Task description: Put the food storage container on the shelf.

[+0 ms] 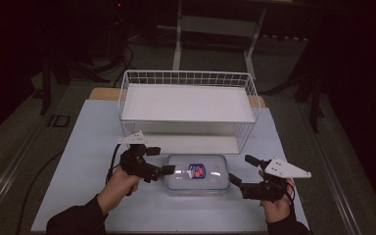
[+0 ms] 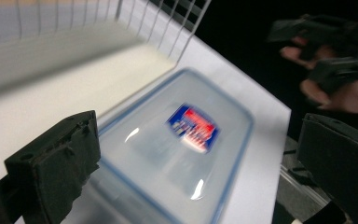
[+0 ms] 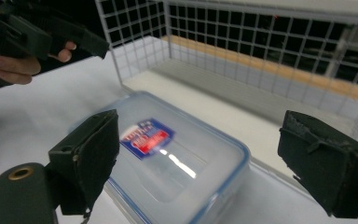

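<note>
inspector: the box (image 1: 196, 174) lay flat on the table (image 1: 88, 147), lid on, just in front of the wire basket (image 1: 186, 98), between your two grippers. your left gripper (image 1: 162, 160) was at the box's left end, one jaw at or touching its rim, the other set back nearer the basket. its jaws stood apart and held nothing.

operator: and the right one?

inspector: your right gripper (image 1: 241, 172) was just off the box's right end, jaws wide and empty. in the right gripper view the box (image 3: 177, 158) sat between and beyond the two jaws, not yet bracketed.

operator: what risks did you note?

inspector: three, all judgements. first, the lid was smooth and glossy, and the corners rounded. if you closed on a corner or on the lid's top, the jaws could slide off. second, your left jaw was already at the rim. a push from that side alone could skate the box across the table toward your right hand. third, the basket's front edge was close behind the box. a careless lift or shove forward could knock the box against the wire.

operator: anything unclear?

inspector: the left gripper view was blurred. i could not tell whether that jaw truly touched the box (image 2: 177, 140).
</note>
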